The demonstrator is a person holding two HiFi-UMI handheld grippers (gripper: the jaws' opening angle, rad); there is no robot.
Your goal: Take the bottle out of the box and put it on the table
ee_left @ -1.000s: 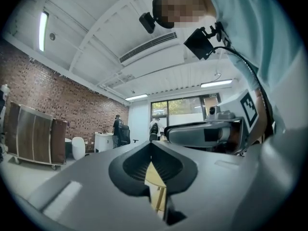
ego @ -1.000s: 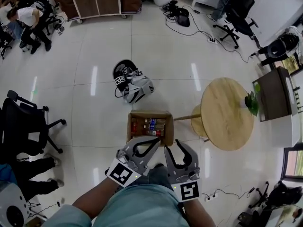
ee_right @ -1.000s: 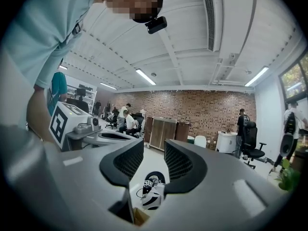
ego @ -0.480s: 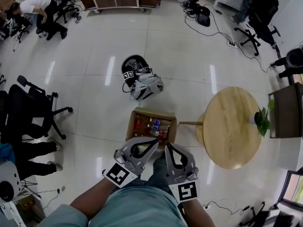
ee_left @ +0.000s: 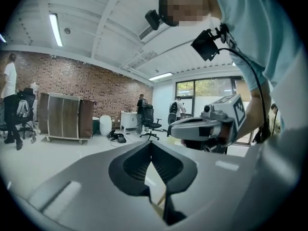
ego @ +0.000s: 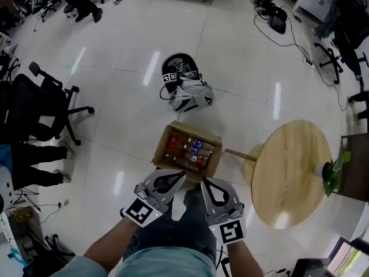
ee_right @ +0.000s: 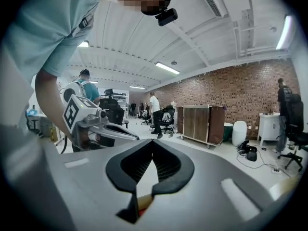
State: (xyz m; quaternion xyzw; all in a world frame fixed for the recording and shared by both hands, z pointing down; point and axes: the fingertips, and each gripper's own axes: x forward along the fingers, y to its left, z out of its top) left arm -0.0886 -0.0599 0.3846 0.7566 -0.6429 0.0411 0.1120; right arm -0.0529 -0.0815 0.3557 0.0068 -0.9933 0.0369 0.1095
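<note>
I hold both the left gripper [ego: 182,174] and the right gripper [ego: 203,181] pressed together, empty. The bottles [ego: 190,149] sit in the box [ego: 159,148] at twelve o'clock on the white floor [ego: 121,108]. The round table [ego: 291,172] is at three.

The glossy white floor [ego: 115,126] carries an open box [ego: 199,133] near the middle, with a grey bag [ego: 191,94] just beyond it and a black chair [ego: 40,111] at the left. A round wooden table [ego: 291,172] stands right of the box, with a plant [ego: 334,169] at its right edge.
</note>
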